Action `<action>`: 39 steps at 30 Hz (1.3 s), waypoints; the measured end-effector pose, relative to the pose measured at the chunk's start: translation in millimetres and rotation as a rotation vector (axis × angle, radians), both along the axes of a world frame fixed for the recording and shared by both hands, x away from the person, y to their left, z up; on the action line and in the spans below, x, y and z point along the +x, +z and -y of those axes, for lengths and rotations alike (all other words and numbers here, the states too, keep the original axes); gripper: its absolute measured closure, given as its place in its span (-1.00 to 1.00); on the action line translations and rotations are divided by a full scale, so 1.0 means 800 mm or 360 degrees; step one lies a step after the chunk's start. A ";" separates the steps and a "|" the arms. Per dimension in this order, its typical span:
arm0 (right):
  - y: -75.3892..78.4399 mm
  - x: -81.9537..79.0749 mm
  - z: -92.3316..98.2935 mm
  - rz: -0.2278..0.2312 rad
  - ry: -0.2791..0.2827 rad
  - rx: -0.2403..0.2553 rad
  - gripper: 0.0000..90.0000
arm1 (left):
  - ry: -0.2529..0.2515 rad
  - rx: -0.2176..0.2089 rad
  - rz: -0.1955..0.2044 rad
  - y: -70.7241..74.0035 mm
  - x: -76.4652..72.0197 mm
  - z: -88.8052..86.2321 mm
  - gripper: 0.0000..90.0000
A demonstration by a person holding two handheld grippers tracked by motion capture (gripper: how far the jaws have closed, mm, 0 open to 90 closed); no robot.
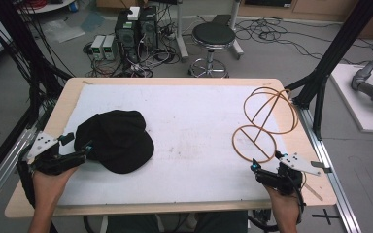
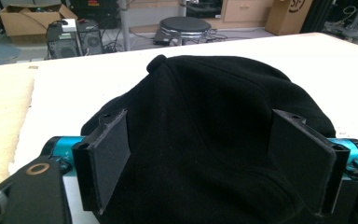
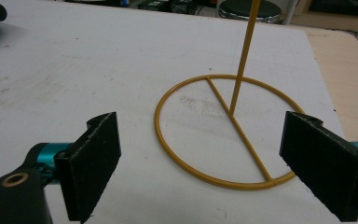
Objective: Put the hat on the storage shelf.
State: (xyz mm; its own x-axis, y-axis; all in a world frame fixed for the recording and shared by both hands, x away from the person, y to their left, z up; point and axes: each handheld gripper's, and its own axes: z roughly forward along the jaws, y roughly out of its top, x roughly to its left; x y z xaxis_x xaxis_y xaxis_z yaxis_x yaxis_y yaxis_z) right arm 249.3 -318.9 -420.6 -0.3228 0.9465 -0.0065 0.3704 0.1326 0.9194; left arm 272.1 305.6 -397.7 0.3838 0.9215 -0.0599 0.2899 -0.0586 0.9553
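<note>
At lower left, the left gripper (image 1: 85, 151) gaped around the black cap (image 1: 118, 139), ungripped; clamping seemed next. The right gripper (image 1: 263, 169) stood released beside the wire stand (image 1: 255, 142).

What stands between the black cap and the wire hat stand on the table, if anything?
Nothing visible does. The black cap lies at the left, at the open left gripper. The wire hat stand is at the right, just ahead of the open right gripper. Between them is only the bare white mat.
</note>
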 end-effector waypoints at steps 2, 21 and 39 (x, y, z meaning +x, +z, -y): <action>0.000 0.000 0.000 -0.0004 0.0002 0.0002 -0.73 | -0.0001 -0.0001 -0.0001 0.000 0.000 0.000 -0.52; 0.000 -0.004 -0.002 -0.0009 0.0020 -0.0049 -0.73 | -0.0028 -0.0005 0.0025 0.008 0.003 -0.002 -0.52; -0.002 -0.027 0.019 -0.0021 -0.0054 -0.0058 -0.73 | -0.0053 -0.0074 -0.0027 0.010 0.054 0.012 -0.53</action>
State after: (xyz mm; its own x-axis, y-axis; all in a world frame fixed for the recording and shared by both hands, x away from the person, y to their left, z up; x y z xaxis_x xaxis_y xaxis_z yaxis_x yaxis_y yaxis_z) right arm 227.5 -334.3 -422.6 -0.2906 0.9561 -0.0371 0.3872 0.1529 0.9092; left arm 315.0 296.4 -390.0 0.4125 0.9044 -0.1092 0.3046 -0.0239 0.9522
